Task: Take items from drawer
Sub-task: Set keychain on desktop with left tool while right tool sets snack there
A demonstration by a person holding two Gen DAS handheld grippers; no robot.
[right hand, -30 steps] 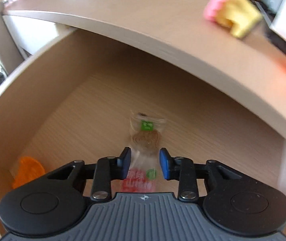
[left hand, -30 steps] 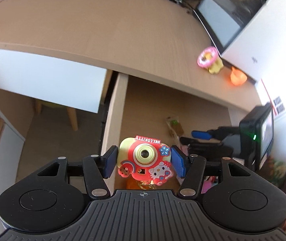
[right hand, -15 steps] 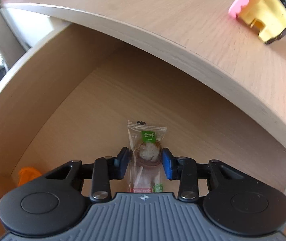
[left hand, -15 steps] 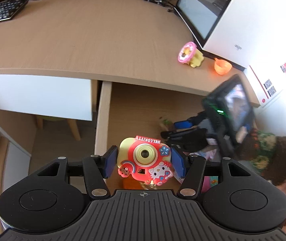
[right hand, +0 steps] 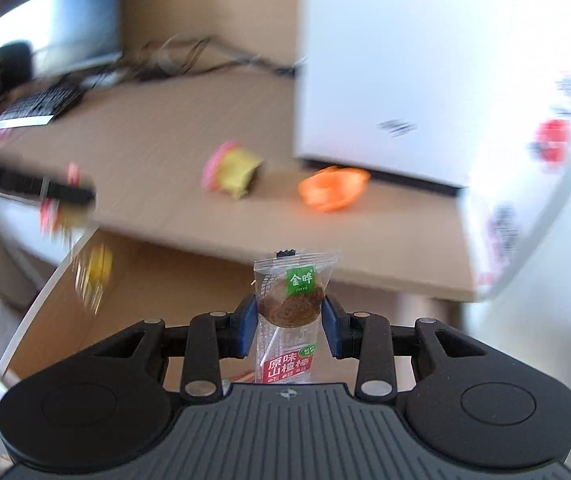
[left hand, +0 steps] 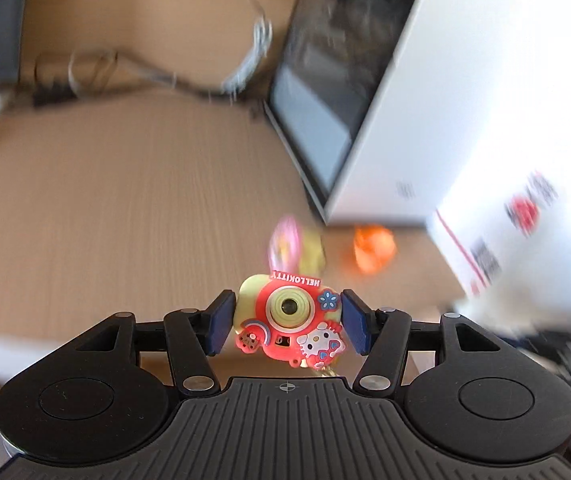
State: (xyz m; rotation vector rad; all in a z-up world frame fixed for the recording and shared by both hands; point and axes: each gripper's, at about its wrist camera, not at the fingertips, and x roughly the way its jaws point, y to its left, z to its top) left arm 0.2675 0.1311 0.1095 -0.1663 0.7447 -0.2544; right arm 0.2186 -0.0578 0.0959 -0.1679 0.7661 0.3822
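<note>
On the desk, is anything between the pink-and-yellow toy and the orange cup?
No. The right wrist view shows bare desktop between the pink-and-yellow toy and the orange cup; both sit just in front of the white box.

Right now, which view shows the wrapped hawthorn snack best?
The right wrist view: the wrapped hawthorn snack stands sharp between the right tongs, label readable. The left wrist view does not show it.

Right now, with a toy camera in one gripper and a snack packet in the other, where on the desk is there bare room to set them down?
The wide bare desktop left of the pink-and-yellow toy is free. By the white box it is crowded: that toy and the orange cup. Cables clutter the back.
</note>
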